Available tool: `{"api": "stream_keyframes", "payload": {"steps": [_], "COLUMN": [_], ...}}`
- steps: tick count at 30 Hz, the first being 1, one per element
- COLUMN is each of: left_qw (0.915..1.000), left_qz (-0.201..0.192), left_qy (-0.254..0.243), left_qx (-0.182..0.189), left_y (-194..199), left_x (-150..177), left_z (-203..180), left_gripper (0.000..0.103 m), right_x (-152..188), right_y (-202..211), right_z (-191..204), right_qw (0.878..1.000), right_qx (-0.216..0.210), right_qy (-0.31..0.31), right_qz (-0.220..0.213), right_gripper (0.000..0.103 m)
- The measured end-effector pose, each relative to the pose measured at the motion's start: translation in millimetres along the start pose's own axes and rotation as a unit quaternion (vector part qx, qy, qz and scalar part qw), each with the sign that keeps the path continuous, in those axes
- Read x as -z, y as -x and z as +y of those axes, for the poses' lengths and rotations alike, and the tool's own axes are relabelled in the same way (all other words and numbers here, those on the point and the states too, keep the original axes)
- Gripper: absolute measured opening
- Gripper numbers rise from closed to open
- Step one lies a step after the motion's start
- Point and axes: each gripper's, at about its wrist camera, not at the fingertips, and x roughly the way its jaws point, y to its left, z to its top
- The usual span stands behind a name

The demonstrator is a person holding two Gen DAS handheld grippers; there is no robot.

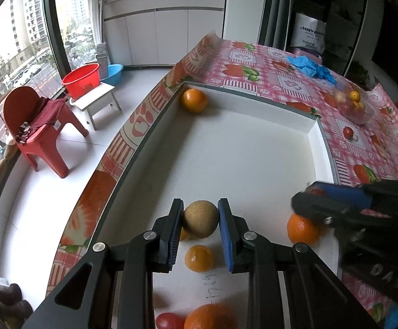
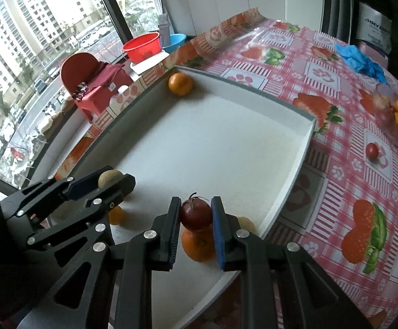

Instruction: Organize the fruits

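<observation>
My left tongs (image 1: 200, 219) are clamped on a small tan-brown round fruit (image 1: 200, 218), its sides pinched between the two ribbed pads, and I carry it low over the near end of the white tray (image 1: 254, 148). My right tongs (image 2: 194, 215) grip a dark red cherry tomato (image 2: 195, 213) by its flanks, stem at twelve o'clock, so the soft skin is squeezed across its widest part and does not slip.

Both pieces hang over the fruit gathering at the tray's near edge. Directly below the tomato, at six o'clock, lies an orange (image 2: 198, 245). Beneath the tan fruit, also at six o'clock, sits a small orange citrus (image 1: 199, 258), and further down the same line a larger orange (image 1: 211, 316) with a red tomato (image 1: 169, 321) just beside it. One orange (image 1: 194, 100) rests alone in the far corner at eleven o'clock, well apart from the rest.

I judge I am sorting like with like inside the tray, so each piece should be set by its kind. On the desk (image 2: 336, 126), outside the tray at two o'clock, a loose tomato (image 2: 372, 150) and a clear bowl (image 2: 391, 120) of small fruit are yet to be brought in.
</observation>
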Motion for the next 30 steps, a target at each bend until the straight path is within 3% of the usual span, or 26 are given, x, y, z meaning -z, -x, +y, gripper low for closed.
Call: {"api": "stream_keyframes", "payload": {"steps": [6, 8, 10, 12, 13, 14, 15, 16, 17, 20, 21, 26, 30], "left_qw": [0.9999, 0.9998, 0.9998, 0.9998, 0.9998, 0.9997, 0.9993, 0.9992, 0.9992, 0.9988, 0.9989, 0.9995, 0.9998], "left_qz": [0.012, 0.018, 0.017, 0.016, 0.016, 0.014, 0.012, 0.002, -0.008, -0.001, -0.001, 0.003, 0.016], "left_qy": [0.001, 0.001, -0.002, -0.006, -0.004, 0.000, 0.011, 0.023, 0.034, 0.049, 0.047, 0.029, 0.015], "left_qx": [0.000, -0.006, -0.004, -0.007, -0.009, -0.017, -0.034, -0.034, -0.022, 0.003, 0.004, -0.008, -0.002], "left_y": [-9, -12, -13, -12, -12, -11, -10, -7, -3, 0, 0, 5, 7], "left_x": [-3, -2, 0, 1, 1, 1, 0, 0, 1, 1, 1, 5, 10], "left_z": [0, -1, -2, -3, -2, 0, 3, 7, 11, 14, 13, 3, -3], "left_gripper": [0.028, 0.028, 0.028, 0.028, 0.036, 0.059, 0.074, 0.098, 0.101, 0.101, 0.101, 0.101, 0.101], "right_x": [-2, -2, -2, -2, -2, -3, -3, -4, -5, -7, -7, -3, 1], "right_y": [-11, -12, -11, -7, -4, -1, 2, 6, 10, 17, 19, 24, 25], "right_z": [-3, -5, -8, -11, -15, -18, -21, -24, -25, -24, -23, -21, -19], "right_qw": [1.000, 1.000, 1.000, 1.000, 1.000, 0.999, 0.999, 0.999, 0.999, 0.999, 0.999, 0.999, 0.999], "right_qx": [-0.008, -0.008, -0.003, 0.003, 0.006, 0.001, -0.005, -0.005, -0.003, 0.001, 0.002, 0.007, 0.015], "right_qy": [-0.006, -0.010, -0.016, -0.020, -0.025, -0.032, -0.040, -0.046, -0.047, -0.045, -0.044, -0.038, -0.027], "right_qz": [0.014, 0.014, 0.012, 0.008, 0.004, 0.000, -0.003, -0.009, -0.014, -0.019, -0.020, -0.017, -0.006], "right_gripper": [0.026, 0.030, 0.041, 0.041, 0.043, 0.056, 0.065, 0.070, 0.070, 0.076, 0.081, 0.086, 0.103]}}
